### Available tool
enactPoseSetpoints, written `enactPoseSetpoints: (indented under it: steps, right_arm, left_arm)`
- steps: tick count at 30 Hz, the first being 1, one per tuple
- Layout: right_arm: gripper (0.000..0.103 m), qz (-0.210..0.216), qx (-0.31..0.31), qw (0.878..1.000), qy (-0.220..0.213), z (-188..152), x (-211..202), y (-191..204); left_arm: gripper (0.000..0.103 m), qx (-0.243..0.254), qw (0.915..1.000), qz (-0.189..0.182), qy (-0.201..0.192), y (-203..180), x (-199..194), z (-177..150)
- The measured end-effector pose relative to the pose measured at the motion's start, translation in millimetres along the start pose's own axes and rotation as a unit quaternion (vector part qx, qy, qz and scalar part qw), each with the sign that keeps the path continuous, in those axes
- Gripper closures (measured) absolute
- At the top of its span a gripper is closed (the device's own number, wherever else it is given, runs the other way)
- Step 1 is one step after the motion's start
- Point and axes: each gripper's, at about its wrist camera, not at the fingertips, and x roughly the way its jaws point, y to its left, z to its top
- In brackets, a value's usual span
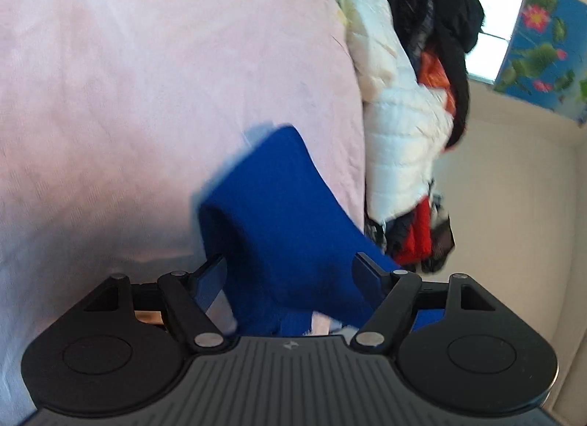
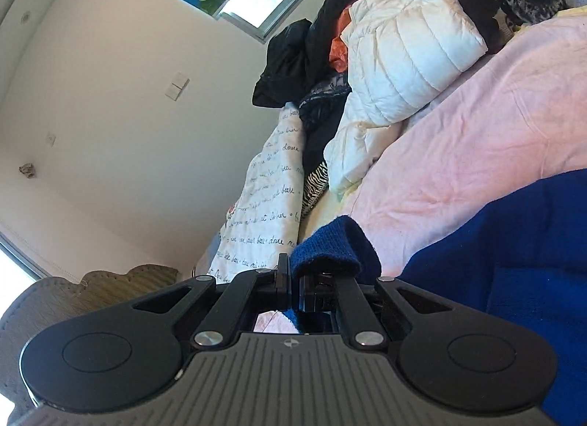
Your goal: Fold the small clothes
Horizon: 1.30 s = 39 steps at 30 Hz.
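So the thing being folded here is a blue knit garment (image 1: 279, 213), looks like a small sweater, lying on a bed with a pink sheet (image 1: 146, 96). In the left wrist view the left claw (image 1: 290, 275) has its fingers spread wide apart with a raised fold of the blue knit running up through the gap from the bottom center of the frame. The pads don't look pressed on the cloth, so I'd say it's open around the fabric rather than gripping, probably lined up to either take or let go of that edge. The right claw (image 2: 295, 279) is a different story: its fingers are together and pinched on a ribbed cuff or hem (image 2: 330, 246) of the same blue knit, sitting at bottom center of the right wrist view, with the rest of the garment spreading off to the lower right. Holding it by the ribbed edge makes sense, that's the sturdiest bit and gives a clean line to fold along. The heap of other stuff, a white puffer jacket (image 2: 407, 55) and dark clothes (image 2: 293, 59), sits along the far side of the bed against the wall, out of the folding area.
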Motion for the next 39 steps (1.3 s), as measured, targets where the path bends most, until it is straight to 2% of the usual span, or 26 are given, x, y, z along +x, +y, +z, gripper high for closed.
enactPoseSetpoints:
  steps: [1,2,3,5,7,13,18,24,32,39]
  right_arm:
    - [0.093,0.000,0.000,1.000,-0.001,-1,-1,-2]
    - [0.093,0.001,0.001,1.000,-0.002,-1,-4,-4]
    - [0.093,-0.001,0.003,1.000,-0.004,-1,-3,-8]
    - [0.093,-0.009,0.007,1.000,-0.009,1,-8,-16]
    - [0.093,-0.021,0.012,1.000,-0.015,4,-13,-29]
    - [0.093,-0.058,0.048,0.996,-0.043,8,-44,-77]
    - [0.093,-0.078,0.066,0.993,-0.061,-1,-78,-108]
    - [0.093,-0.099,0.089,0.987,-0.088,-12,-129,-140]
    - [0.093,-0.127,0.110,0.980,-0.104,-24,-179,-179]
    - [0.093,-0.144,0.114,0.977,-0.104,-45,-215,-198]
  left_arm:
    - [0.034,-0.017,0.9998,-0.001,-0.009,2,3,7]
    - [0.058,-0.025,0.9996,-0.001,-0.013,2,5,12]
    - [0.069,-0.014,0.9998,-0.003,-0.014,-3,8,14]
    - [0.084,0.024,0.9994,-0.010,-0.025,-16,11,13]
    - [0.090,0.043,0.9988,-0.011,-0.021,-25,18,9]
    - [0.093,0.071,0.9973,-0.013,0.014,-34,49,-18]
    - [0.093,0.093,0.9943,-0.010,0.052,-34,73,-52]
    - [0.093,0.114,0.9904,-0.003,0.077,-34,90,-81]
    - [0.093,0.142,0.9833,0.018,0.113,-26,111,-122]
    - [0.093,0.162,0.9761,0.030,0.142,-16,122,-151]
